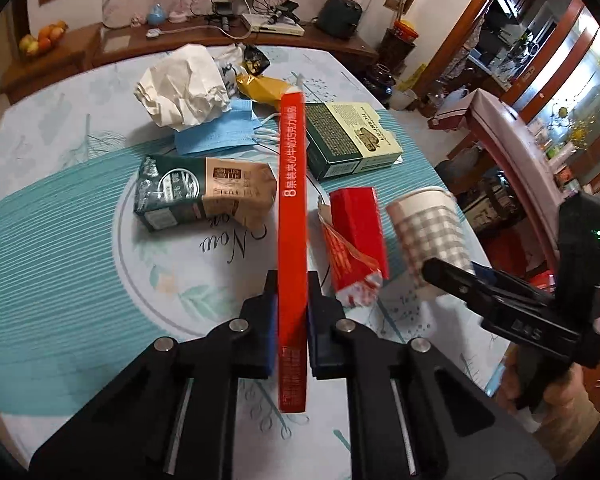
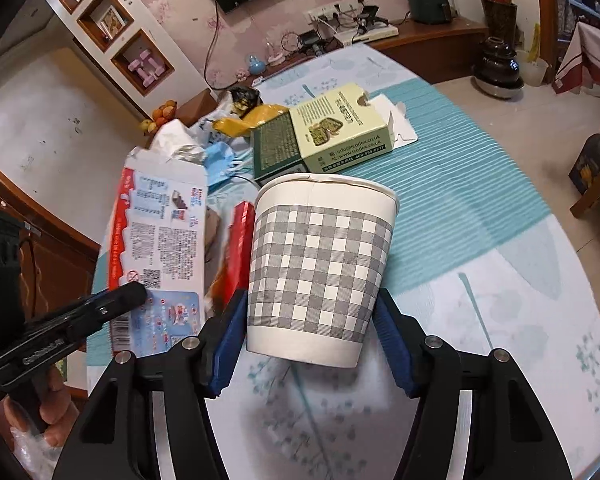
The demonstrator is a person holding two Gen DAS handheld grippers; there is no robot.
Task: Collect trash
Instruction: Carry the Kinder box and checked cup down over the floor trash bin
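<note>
Left wrist: your left gripper [image 1: 293, 300] clamps the flat red cardboard box [image 1: 292, 216] edge-on above the worktop [image 1: 60, 216]; red foil wrapper [image 1: 354, 240] just right | Right wrist: your right gripper [image 2: 310, 320] squeezes the grey-checked paper cup [image 2: 320, 268]; green-cream carton [image 2: 324, 132] lies beyond.

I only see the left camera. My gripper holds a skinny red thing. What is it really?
Observer: The right view shows its broad face: a flat white-and-red snack box with printed text.
Operator: Does the other gripper have the checked cup?
Observer: Yes. The right gripper has a blue pad on each side of the paper cup, which is lifted above the table.
Operator: Is the green box open?
Observer: Yes, the green box has its end flap open.
</note>
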